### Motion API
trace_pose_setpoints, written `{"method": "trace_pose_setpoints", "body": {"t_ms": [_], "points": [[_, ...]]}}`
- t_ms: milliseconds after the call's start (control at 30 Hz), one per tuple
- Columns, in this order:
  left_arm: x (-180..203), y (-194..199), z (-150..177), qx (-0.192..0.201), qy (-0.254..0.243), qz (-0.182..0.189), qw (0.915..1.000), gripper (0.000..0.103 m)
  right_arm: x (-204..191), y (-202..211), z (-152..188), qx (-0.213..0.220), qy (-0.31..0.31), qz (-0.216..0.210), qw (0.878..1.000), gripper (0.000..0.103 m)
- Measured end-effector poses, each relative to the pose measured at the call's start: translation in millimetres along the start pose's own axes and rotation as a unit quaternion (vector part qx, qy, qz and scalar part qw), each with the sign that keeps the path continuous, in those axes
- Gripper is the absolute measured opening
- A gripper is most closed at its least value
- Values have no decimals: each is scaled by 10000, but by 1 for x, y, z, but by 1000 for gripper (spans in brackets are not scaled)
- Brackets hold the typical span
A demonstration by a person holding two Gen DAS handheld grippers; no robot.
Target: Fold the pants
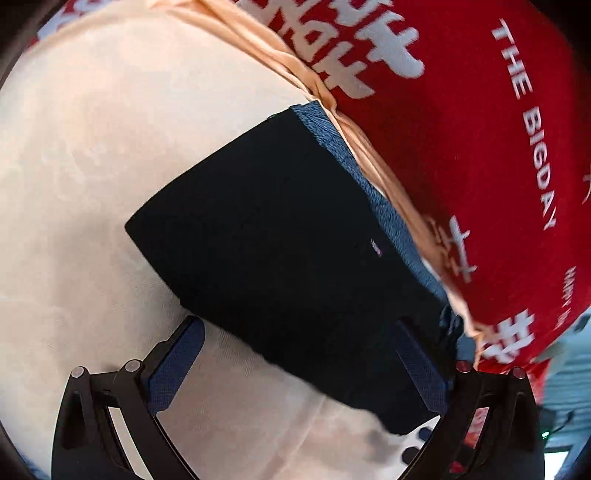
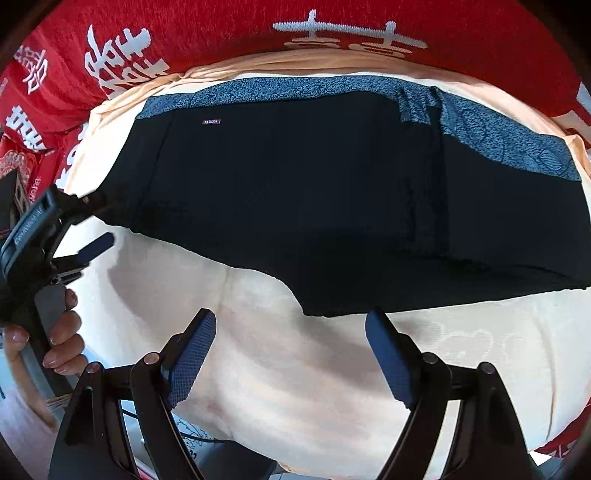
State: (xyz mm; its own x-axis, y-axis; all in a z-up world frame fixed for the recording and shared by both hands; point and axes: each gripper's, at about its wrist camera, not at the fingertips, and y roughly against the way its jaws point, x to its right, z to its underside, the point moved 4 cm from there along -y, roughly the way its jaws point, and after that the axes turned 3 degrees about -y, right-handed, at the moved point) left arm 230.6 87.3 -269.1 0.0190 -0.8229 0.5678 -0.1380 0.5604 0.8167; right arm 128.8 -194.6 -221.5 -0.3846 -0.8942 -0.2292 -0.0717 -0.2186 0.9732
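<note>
My left gripper (image 1: 299,341) is spread wide, one finger (image 1: 177,363) on the cream sheet (image 1: 74,184), the other over the pants' (image 1: 277,229) near edge, perhaps touching. The pants lie flat on the sheet, blue waistband (image 2: 295,88) toward the red blanket (image 2: 221,33). My right gripper (image 2: 291,345) hangs wide just short of the hem, holding nothing.

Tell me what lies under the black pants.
The black pants lie on a cream sheet, and blue patterned fabric shows along their far edge. Whether that fabric runs on beneath them is hidden.
</note>
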Motion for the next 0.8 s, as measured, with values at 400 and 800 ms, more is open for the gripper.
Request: {"method": "trace_pose_setpoints", "body": {"t_ms": [400,800], "points": [[24,-1,-16,550,-86,367,9978,102,-1,-12,3,-49,-84,-37,9999,86],[30,-29,-25,472,-699,-1299,9879,37,1,13,-25,319,139,-90,9994,86]]}}
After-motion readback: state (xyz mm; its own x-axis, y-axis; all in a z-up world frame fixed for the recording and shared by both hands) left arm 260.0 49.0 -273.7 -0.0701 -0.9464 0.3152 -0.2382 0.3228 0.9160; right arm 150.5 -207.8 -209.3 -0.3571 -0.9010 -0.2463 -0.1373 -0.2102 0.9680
